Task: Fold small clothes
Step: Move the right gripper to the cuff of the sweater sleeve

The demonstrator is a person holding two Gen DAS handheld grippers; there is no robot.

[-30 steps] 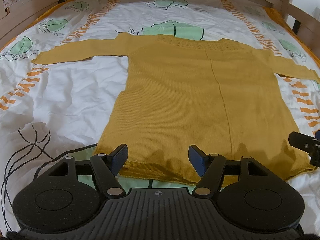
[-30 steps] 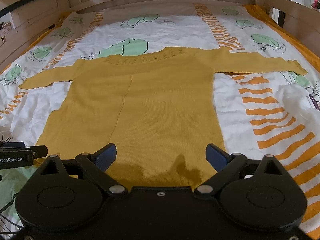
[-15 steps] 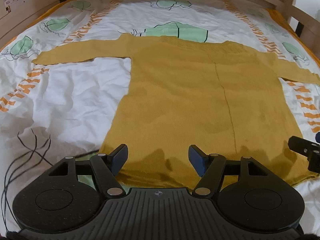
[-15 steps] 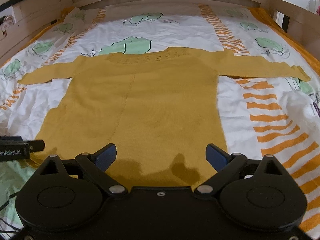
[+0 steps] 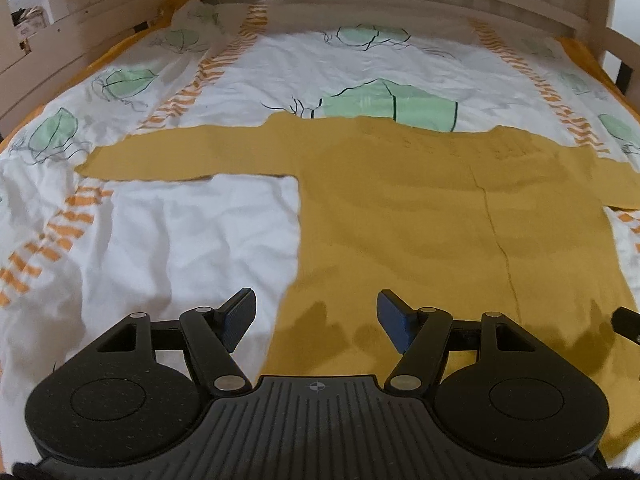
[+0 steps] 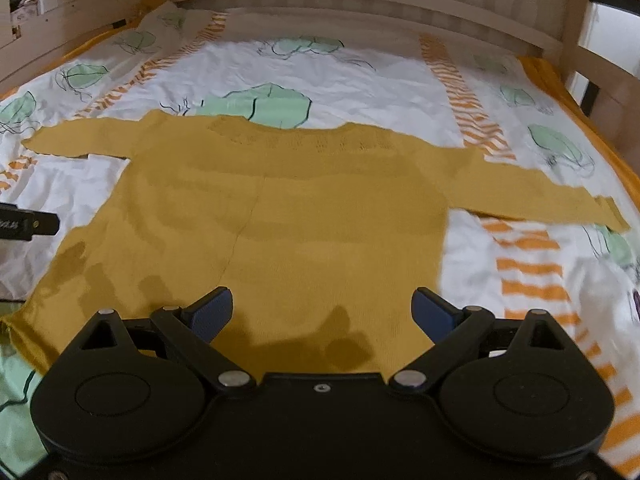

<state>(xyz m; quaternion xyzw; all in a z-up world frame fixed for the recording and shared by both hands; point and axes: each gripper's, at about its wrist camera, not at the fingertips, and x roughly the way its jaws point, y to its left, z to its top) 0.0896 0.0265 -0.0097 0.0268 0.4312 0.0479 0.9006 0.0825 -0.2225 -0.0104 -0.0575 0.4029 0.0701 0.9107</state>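
Sweater (image 5: 420,220) lies spread flat across the middle of the bed (image 5: 180,248), neckline toward the headboard, both sleeves stretched out toward the side edges. Over the last second both grippers have travelled up from the hem toward the body. Left gripper (image 5: 316,318) now straddles the sweater's left side edge; right gripper (image 6: 322,314) hangs over the lower right body. Both stand wide open, holding nothing. Likely they are heading for the sleeves, so folding has not yet begun.
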